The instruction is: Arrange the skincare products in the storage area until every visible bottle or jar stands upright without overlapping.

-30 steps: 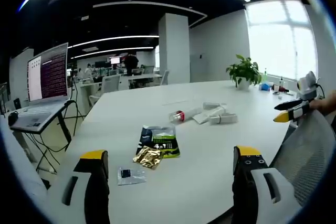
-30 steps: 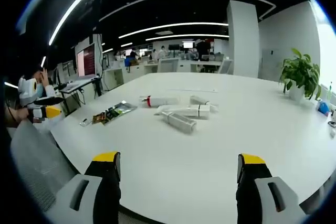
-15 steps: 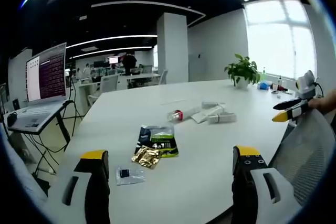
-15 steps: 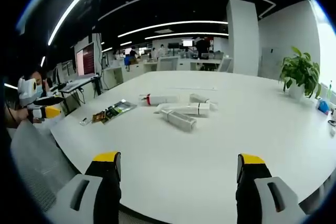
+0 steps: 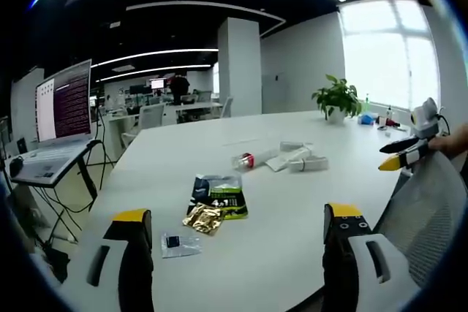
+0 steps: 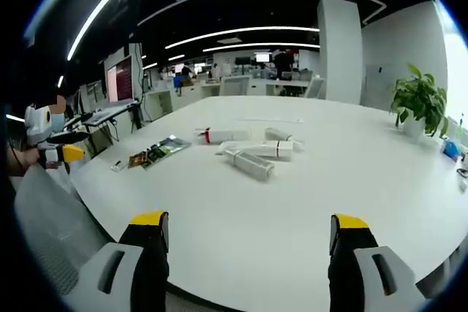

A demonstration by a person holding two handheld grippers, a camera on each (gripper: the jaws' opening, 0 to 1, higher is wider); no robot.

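In the left gripper view the left gripper (image 5: 234, 217) hangs over the near edge of the white table (image 5: 292, 253), jaws spread wide with nothing between them. Just beyond its left jaw lies a small clear sachet (image 5: 180, 243), then a gold packet (image 5: 206, 218) touching a green-and-black pouch (image 5: 219, 193). Bare tabletop separates the pouch from the skincare tubes (image 5: 281, 158), which lie flat in a loose cluster farther toward the table's middle. A potted plant (image 5: 338, 98) stands near the far edge.

In the right gripper view the right gripper (image 6: 248, 224) is also wide apart and empty, above the table's near edge. A broad bare stretch runs from its jaws to the tubes (image 6: 252, 155), all lying on their sides, some touching. Left of the tubes, well apart, the pouch (image 6: 157, 153) lies close to the table's left edge. A grey mesh chair back (image 6: 51, 217) sits just off that edge.
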